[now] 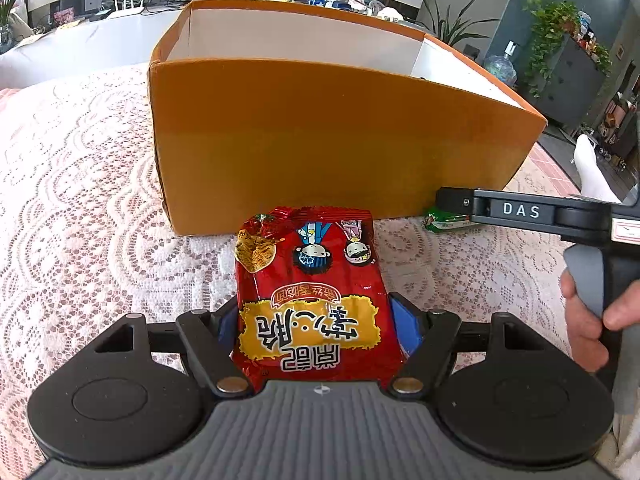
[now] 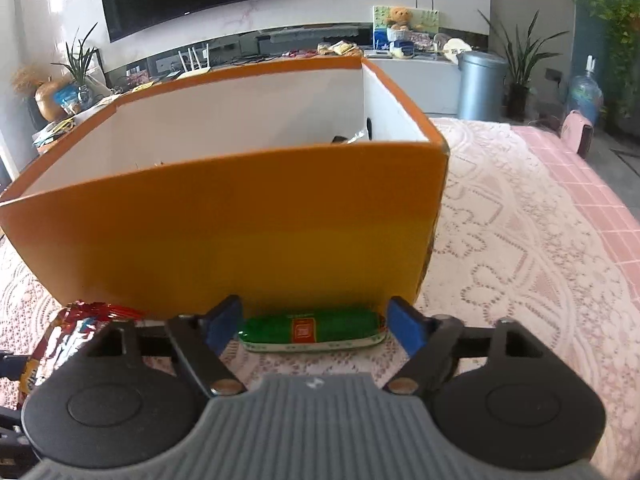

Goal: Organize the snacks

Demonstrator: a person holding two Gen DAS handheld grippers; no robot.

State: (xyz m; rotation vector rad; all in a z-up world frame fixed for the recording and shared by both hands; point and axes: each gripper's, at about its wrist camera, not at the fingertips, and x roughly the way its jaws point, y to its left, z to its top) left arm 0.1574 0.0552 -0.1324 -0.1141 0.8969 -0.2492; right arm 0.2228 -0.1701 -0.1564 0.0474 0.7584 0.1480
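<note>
- I am working over a worktop spread with a pale lace cloth (image 1: pixel 80 184) in a living room, a dark television and potted plants along the far wall.
- Nearest my left hand, the left gripper (image 1: pixel 318 322) stands wide with the red snack packet (image 1: pixel 310 292) lying flat between its blue pads; whether the pads press on it I cannot tell.
- My right gripper (image 2: pixel 312 324) is spread wide over the green snack pack (image 2: pixel 314 330), which lies crosswise on the cloth with a gap at each end, so I hold nothing there.
- Both snacks lie just in front of the orange box (image 1: pixel 320 132), the green one right against its near wall.
- Inside the white-lined box, only a glimpse of something shows at the far right corner.
- To do this well, I judge I should close evenly on the green pack's ends, lift it straight, and clear the tall near wall before tipping forward.
- The foil packet looks slippery, so a firm squeeze on its middle seems wise.
</note>
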